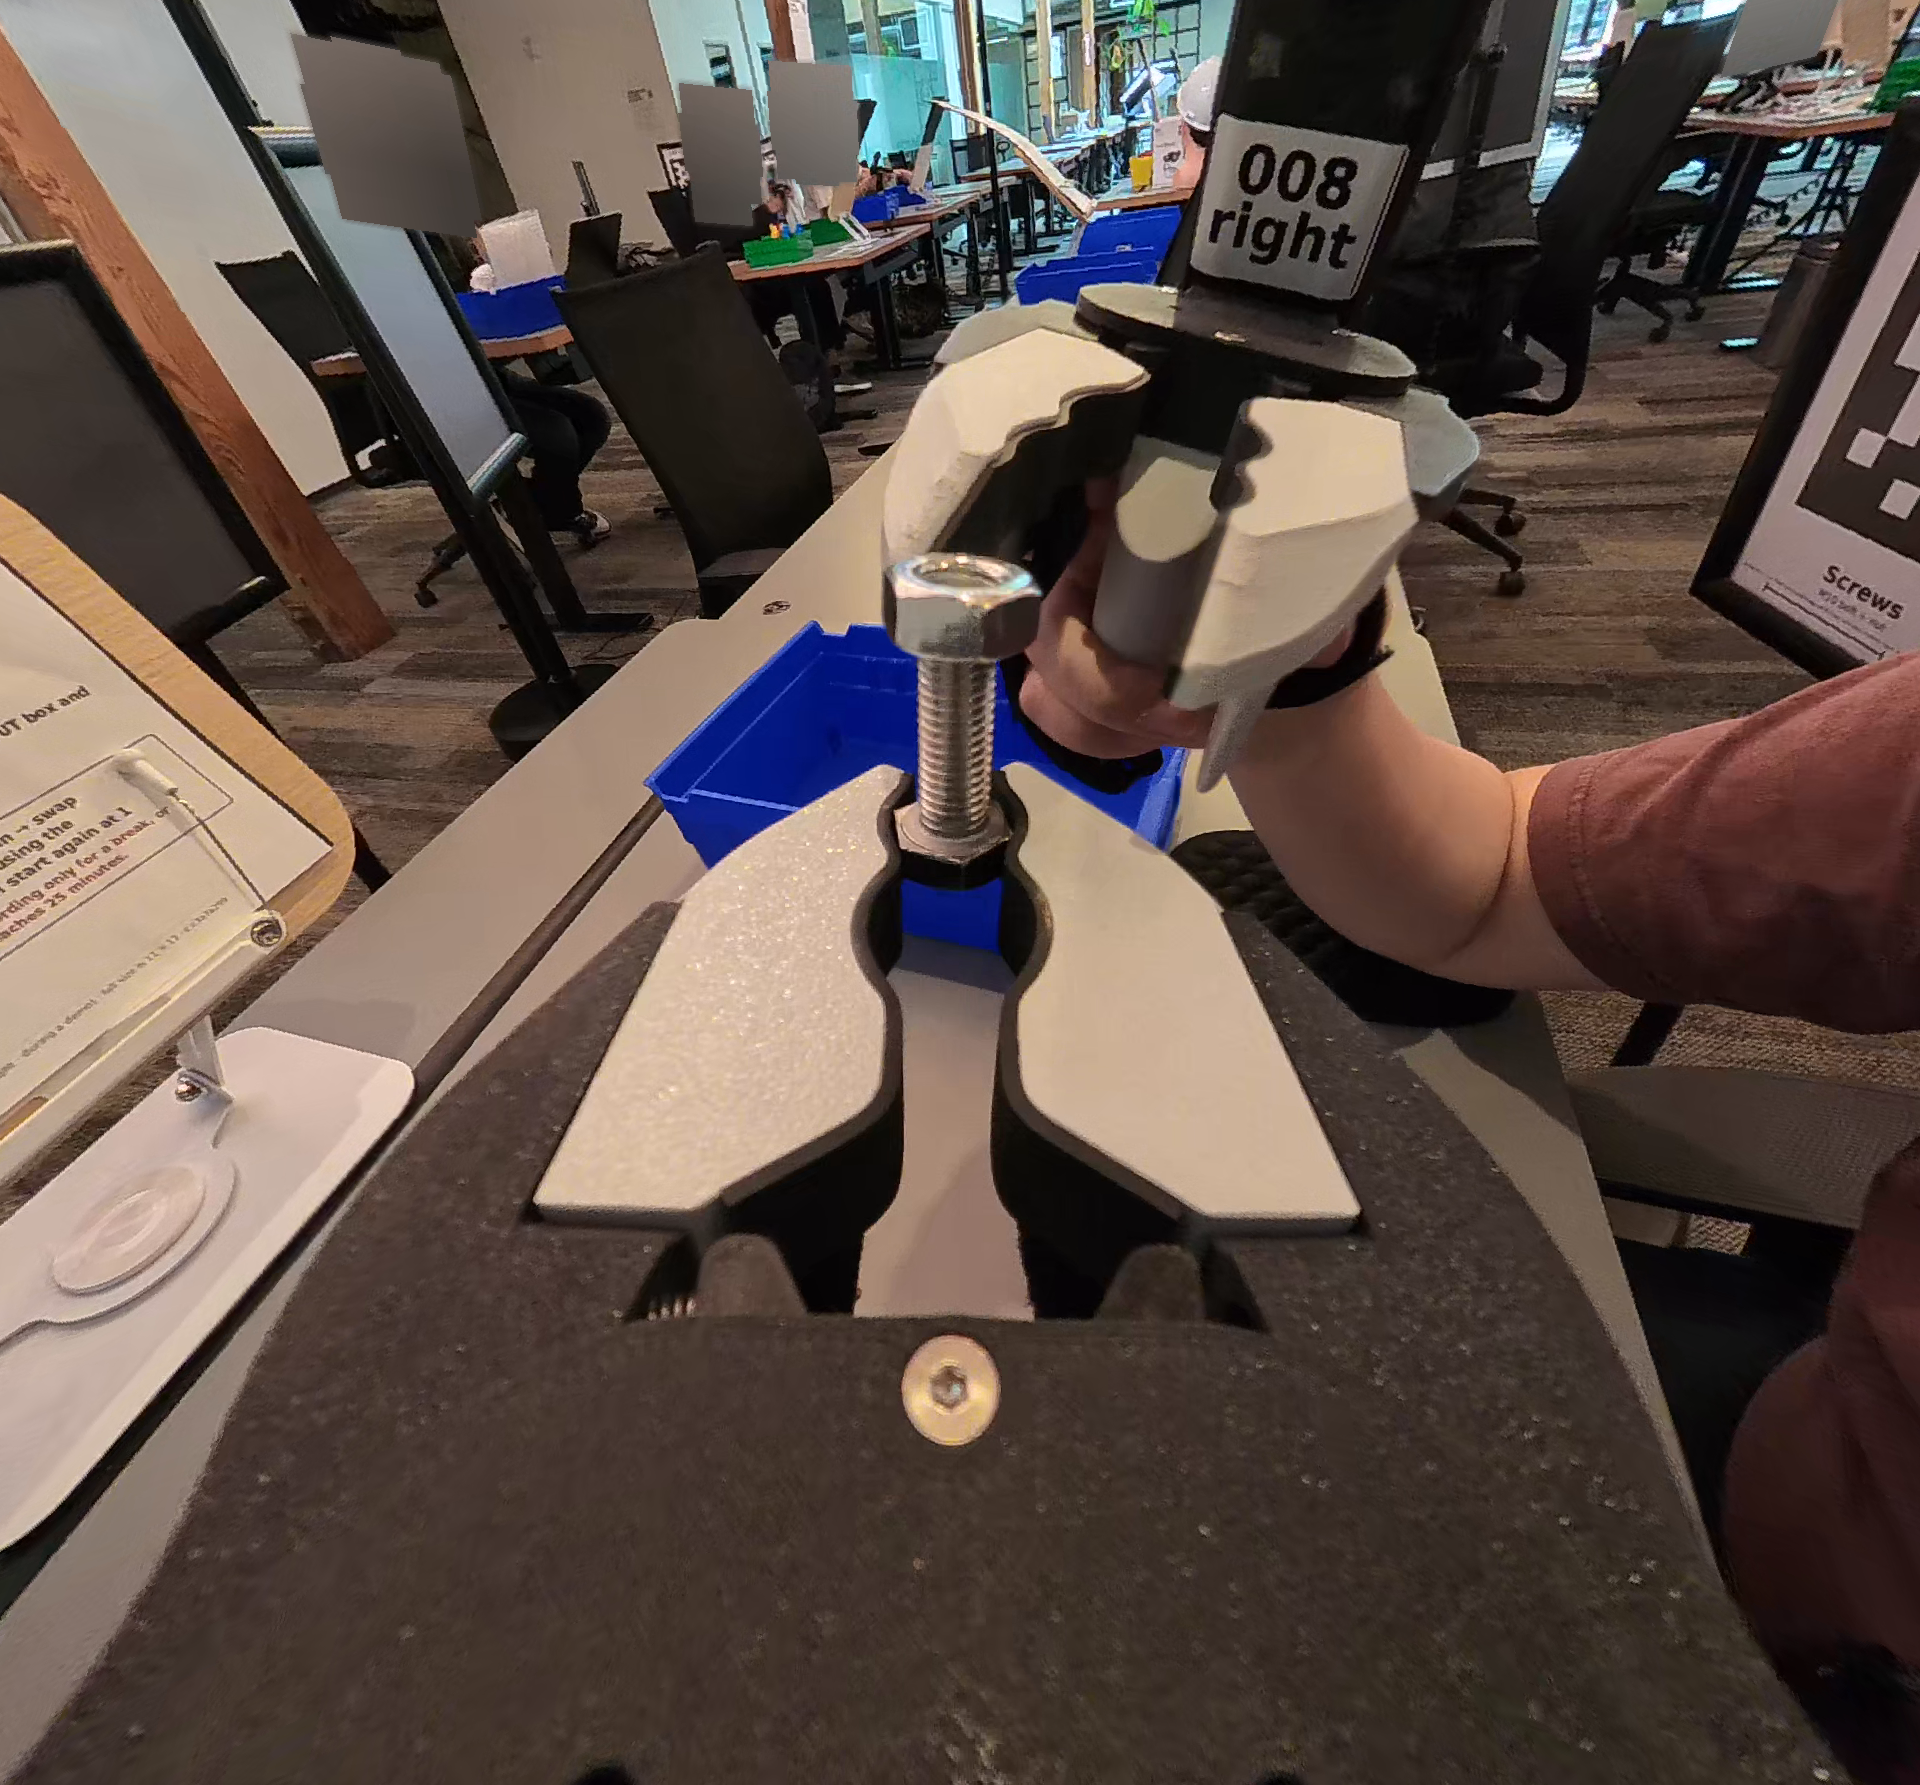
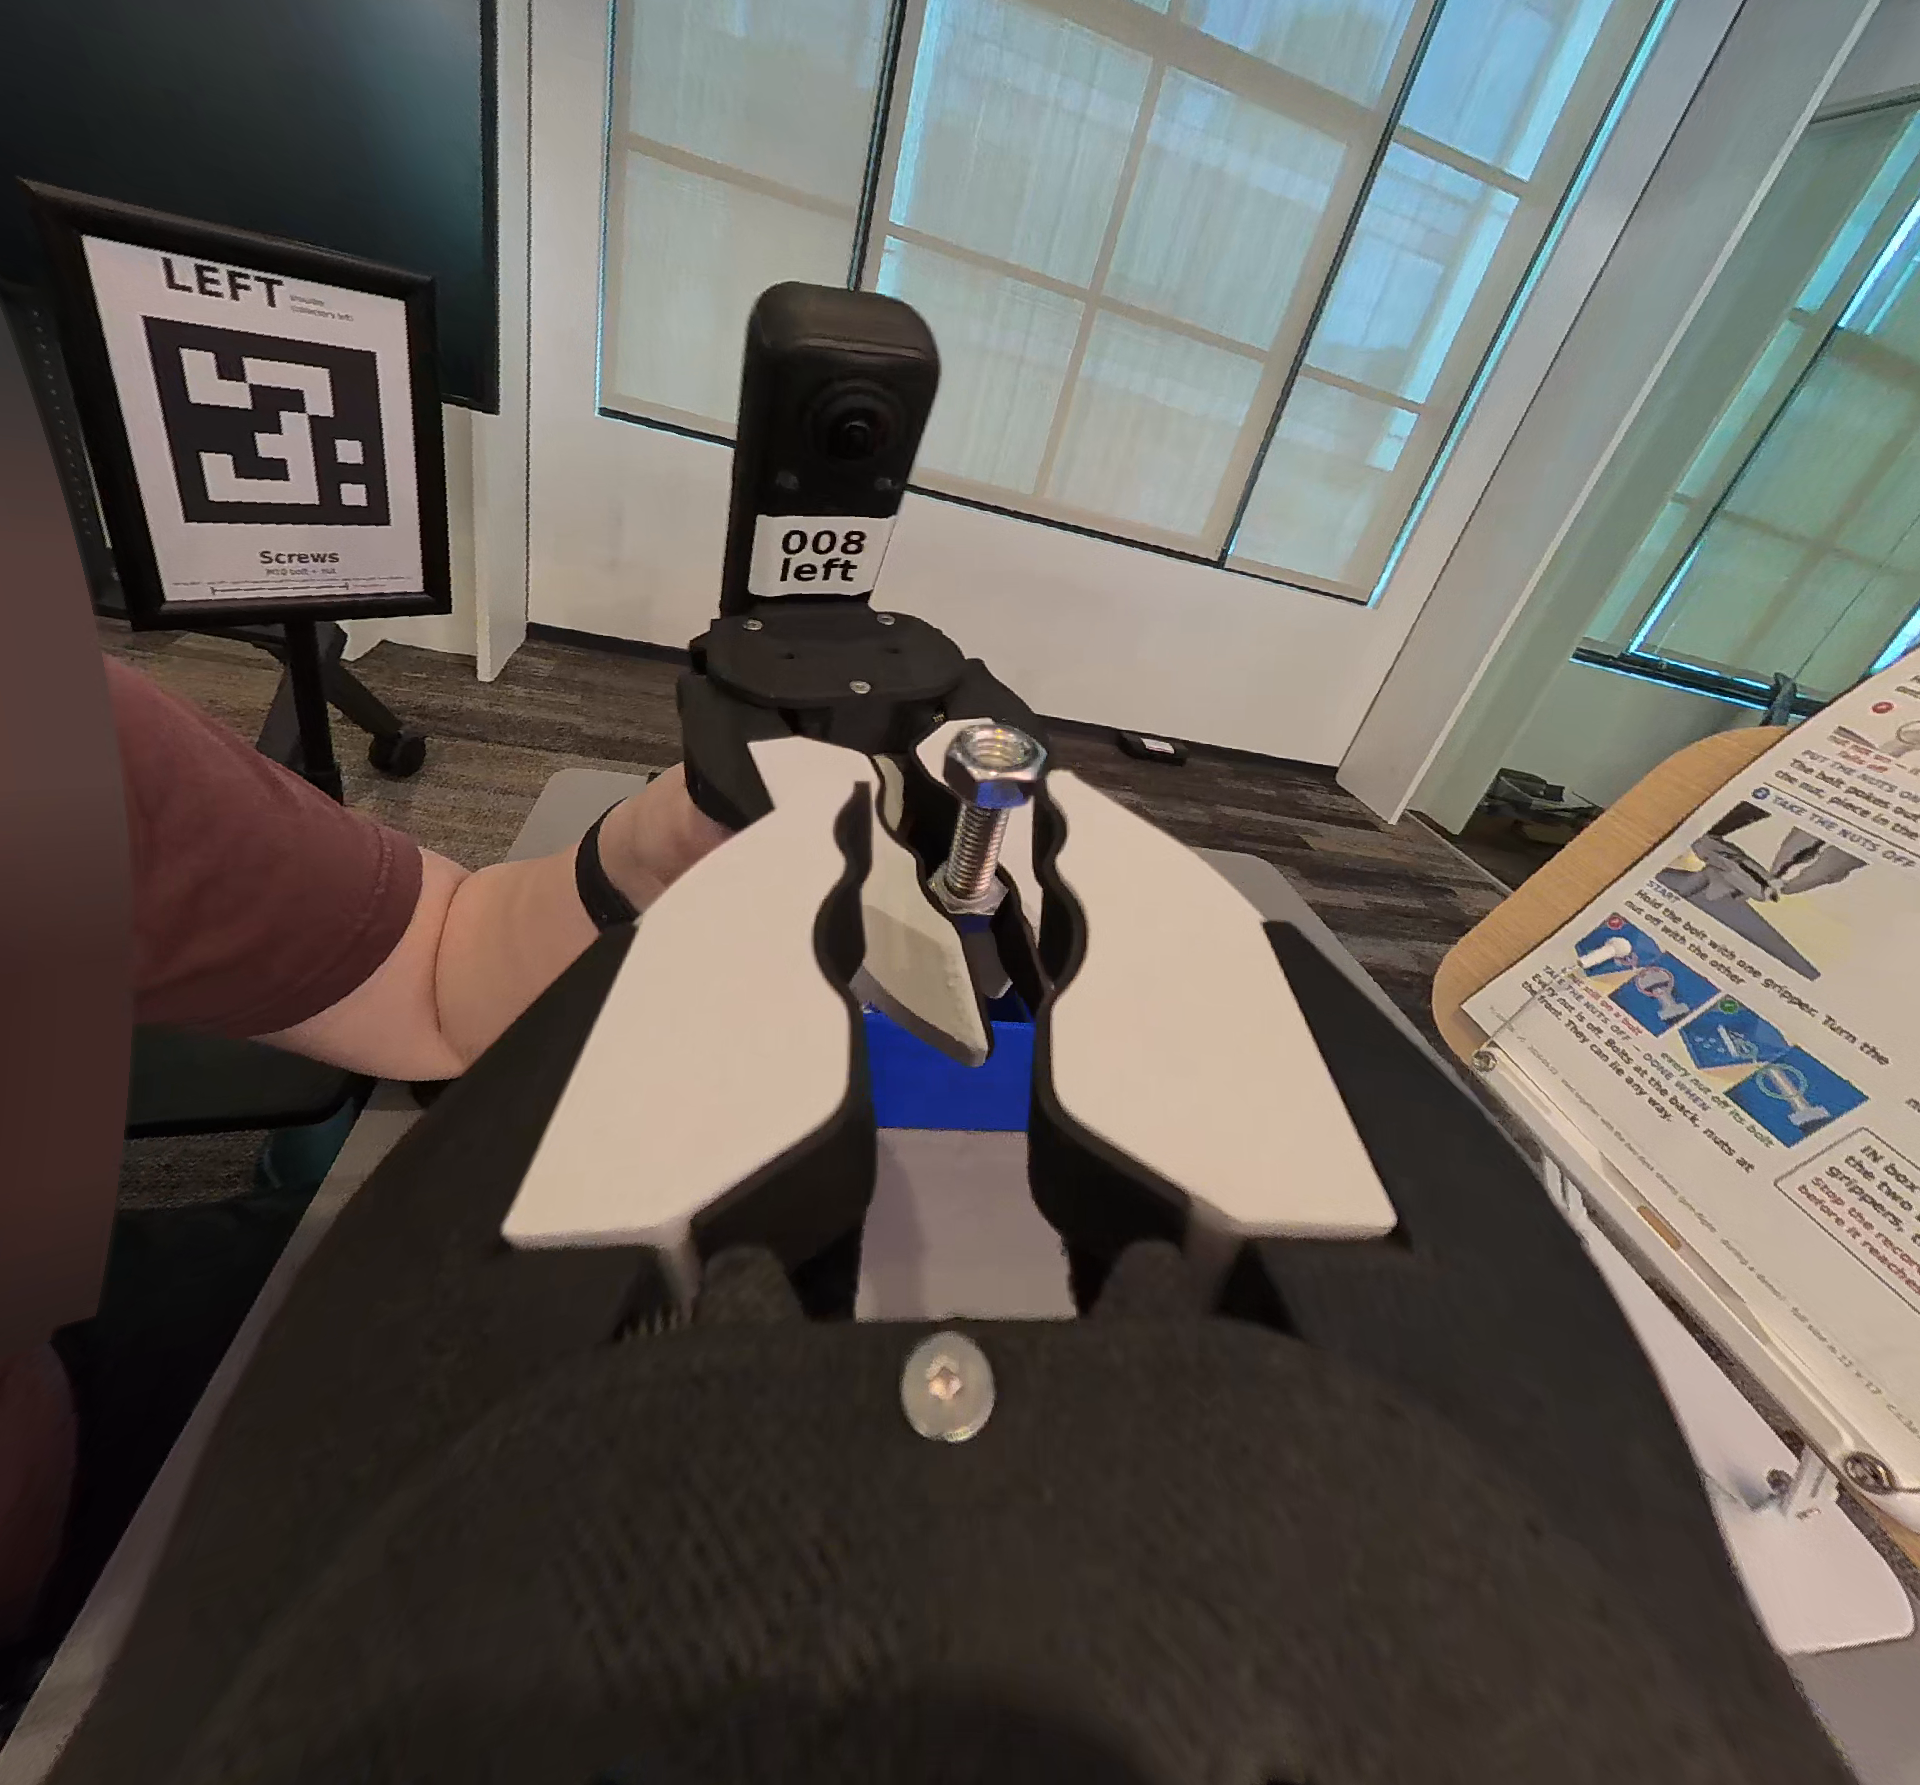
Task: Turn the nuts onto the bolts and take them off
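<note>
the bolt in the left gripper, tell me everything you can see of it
The bolt is shiny silver metal with a threaded shank, standing roughly upright. A hex nut sits at its top end, which does not poke out of the nut. A hex part at its lower end is clamped between the jaws of the left gripper. It is held above a blue bin. The right gripper is near the nut, open, not touching it.
</note>
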The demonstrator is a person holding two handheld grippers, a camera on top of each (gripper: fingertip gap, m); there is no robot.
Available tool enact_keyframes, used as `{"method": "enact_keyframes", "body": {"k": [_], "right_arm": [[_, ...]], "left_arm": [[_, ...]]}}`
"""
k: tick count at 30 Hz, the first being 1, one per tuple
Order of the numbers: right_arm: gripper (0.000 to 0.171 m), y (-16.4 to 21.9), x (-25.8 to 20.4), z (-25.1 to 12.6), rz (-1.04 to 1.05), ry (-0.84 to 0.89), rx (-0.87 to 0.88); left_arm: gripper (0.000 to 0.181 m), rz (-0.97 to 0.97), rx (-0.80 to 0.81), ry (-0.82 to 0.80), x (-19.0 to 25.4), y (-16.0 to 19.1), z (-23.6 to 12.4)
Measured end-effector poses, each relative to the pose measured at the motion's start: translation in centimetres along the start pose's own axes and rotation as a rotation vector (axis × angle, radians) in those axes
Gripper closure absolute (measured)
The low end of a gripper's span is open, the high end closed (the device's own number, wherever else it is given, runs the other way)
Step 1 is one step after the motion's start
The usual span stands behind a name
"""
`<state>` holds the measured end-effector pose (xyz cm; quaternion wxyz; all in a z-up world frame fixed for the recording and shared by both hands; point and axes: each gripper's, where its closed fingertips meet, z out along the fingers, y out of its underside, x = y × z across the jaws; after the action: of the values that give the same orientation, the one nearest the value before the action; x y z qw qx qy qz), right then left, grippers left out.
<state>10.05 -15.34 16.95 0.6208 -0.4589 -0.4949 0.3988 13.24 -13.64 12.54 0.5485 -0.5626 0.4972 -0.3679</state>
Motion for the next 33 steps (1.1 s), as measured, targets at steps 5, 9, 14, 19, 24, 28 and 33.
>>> {"method": "enact_keyframes", "body": {"k": [5,9,14,19,24,28,33], "right_arm": [[0.143,-0.2,-0.1,-0.5,-0.055,-0.03,0.023],[0.141,-0.1,-1.7,-1.0,-0.16,-0.134,0.024],[0.144,0.0,-2.2,-1.5,-0.172,-0.191,0.023],[0.146,-0.4,-2.0,-2.1,-0.131,-0.227,0.065],[0.152,-0.4,-2.3,-2.3,-0.095,-0.277,0.077],[0.152,-0.3,-2.3,-2.4,-0.064,-0.294,0.072],[0.148,-0.3,-2.2,-2.3,-0.083,-0.276,0.064]], "left_arm": [[0.168,0.017,-0.029,0.06,1.1,0.5,0.6],[0.168,0.051,-0.046,0.103,2.3,0.8,1.0],[0.168,0.057,-0.047,0.161,3.5,0.9,1.4],[0.168,0.061,-0.044,0.178,3.9,0.8,1.3],[0.168,0.063,-0.046,0.187,4.1,0.8,1.3],[0.168,0.066,-0.048,0.186,4.1,0.8,1.3],[0.168,0.067,-0.051,0.183,4.1,0.8,1.3]]}}
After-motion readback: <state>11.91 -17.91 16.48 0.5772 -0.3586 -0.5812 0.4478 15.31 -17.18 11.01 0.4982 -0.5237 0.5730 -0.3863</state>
